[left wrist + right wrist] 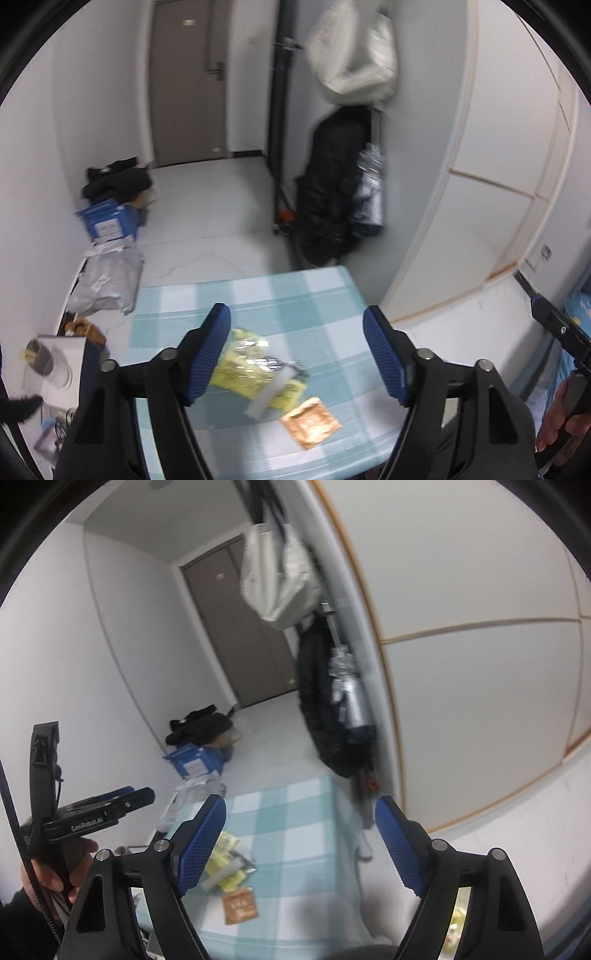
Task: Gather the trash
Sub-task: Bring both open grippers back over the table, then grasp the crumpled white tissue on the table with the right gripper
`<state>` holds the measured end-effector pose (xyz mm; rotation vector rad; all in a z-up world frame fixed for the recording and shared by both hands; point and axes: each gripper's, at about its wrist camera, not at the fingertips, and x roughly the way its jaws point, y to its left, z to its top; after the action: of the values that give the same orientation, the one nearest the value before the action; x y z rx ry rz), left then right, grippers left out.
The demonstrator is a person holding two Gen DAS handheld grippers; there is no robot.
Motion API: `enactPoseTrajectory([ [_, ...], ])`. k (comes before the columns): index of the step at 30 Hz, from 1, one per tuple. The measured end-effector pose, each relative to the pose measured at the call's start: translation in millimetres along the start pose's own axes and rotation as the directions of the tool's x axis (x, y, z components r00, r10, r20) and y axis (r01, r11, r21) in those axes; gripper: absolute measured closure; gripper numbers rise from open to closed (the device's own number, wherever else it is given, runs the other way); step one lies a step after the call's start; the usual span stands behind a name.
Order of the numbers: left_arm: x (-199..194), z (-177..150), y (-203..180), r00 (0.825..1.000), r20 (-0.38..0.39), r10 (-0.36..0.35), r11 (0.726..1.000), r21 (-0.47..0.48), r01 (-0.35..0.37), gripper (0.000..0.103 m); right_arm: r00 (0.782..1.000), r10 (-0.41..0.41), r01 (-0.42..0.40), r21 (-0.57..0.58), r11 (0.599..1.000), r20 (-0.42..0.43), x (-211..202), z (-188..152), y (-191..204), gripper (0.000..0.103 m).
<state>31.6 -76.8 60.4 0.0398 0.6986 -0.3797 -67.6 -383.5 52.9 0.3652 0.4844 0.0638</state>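
A crumpled yellow wrapper (pixel 251 369) (pixel 225 867) with silver foil lies on the table's blue-and-white checked cloth (pixel 314 295) (pixel 295 812). A small orange-brown square sachet (pixel 310 421) (pixel 240 904) lies flat just nearer than it. My left gripper (pixel 296 310) hangs above the table, open and empty; the wrapper shows beside its left finger. My right gripper (pixel 301 800) is also open and empty, raised over the same table. Each view catches the other gripper at its edge, held by a hand (pixel 561 417) (pixel 55 867).
On the floor by the left wall are a blue box (pixel 107 221), a grey plastic bag (pixel 107 280) and dark clothes (pixel 118 177). A black coat (pixel 332 192) and white bag (pixel 354 55) hang beside the white wardrobe (pixel 498 147). A brown door (pixel 188 81) stands at the far end.
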Motion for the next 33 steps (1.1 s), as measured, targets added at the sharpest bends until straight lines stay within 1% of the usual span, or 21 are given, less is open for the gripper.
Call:
enactPoseTrajectory([
  [2,-1.8,-3.3,13.4,1.0,0.007,0.014,1.0,-0.026,-0.014,0.03,1.0,0.019,-0.019,-0.022,1.0,-0.009,7.2,-0.5,15.8,0.019],
  [5,-1.9,-12.3,40.6,0.998,0.025,0.058,0.994,-0.09,-0.056,0.029,0.999,0.044,-0.046,-0.059,0.997,-0.03,24.9,-2.7,42.5,0.017],
  [8,0.1,-21.0,59.8,0.996,0.032,0.087,0.988,-0.13,-0.082,0.024,0.997,0.06,-0.065,-0.098,0.993,-0.051,39.9,-5.8,64.4,0.016],
  [9,1.2,-25.0,68.3,0.994,0.037,0.106,0.984,-0.144,-0.1,0.022,0.996,0.064,-0.07,-0.108,0.992,-0.06,44.3,-7.2,68.0,0.015],
  [12,9.4,-33.2,90.3,0.992,0.033,0.125,0.976,-0.181,-0.117,0.021,0.992,0.078,-0.091,-0.133,0.987,-0.099,63.6,-14.5,84.7,0.015],
  [16,14.3,-44.4,115.8,0.989,0.016,0.15,0.962,-0.233,-0.142,0.02,0.981,0.09,-0.117,-0.154,0.981,-0.172,95.3,-28.8,102.9,0.015],
  [18,17.9,-46.8,125.8,0.985,-0.004,0.173,0.955,-0.246,-0.168,0.02,0.974,0.092,-0.127,-0.163,0.978,-0.205,107.1,-35.4,110.0,0.015],
  [21,17.7,-48.1,139.9,0.984,-0.014,0.178,0.947,-0.27,-0.175,0.02,0.962,0.091,-0.141,-0.184,0.973,-0.257,133.9,-43.1,123.2,0.015],
  [25,14.2,-47.0,159.6,0.98,-0.007,0.2,0.934,-0.3,-0.193,0.019,0.94,0.098,-0.171,-0.204,0.964,-0.325,172.8,-53.2,139.4,0.015],
  [30,10.4,-47.5,186.7,0.984,-0.015,0.177,0.912,-0.374,-0.17,0.019,0.901,0.098,-0.216,-0.241,0.946,-0.422,226.4,-65.1,161.9,0.015],
  [33,8.0,-46.2,195.1,0.985,-0.02,0.169,0.902,-0.401,-0.163,0.019,0.854,0.148,-0.283,-0.206,0.937,-0.499,258.7,-75.8,171.7,0.015],
])
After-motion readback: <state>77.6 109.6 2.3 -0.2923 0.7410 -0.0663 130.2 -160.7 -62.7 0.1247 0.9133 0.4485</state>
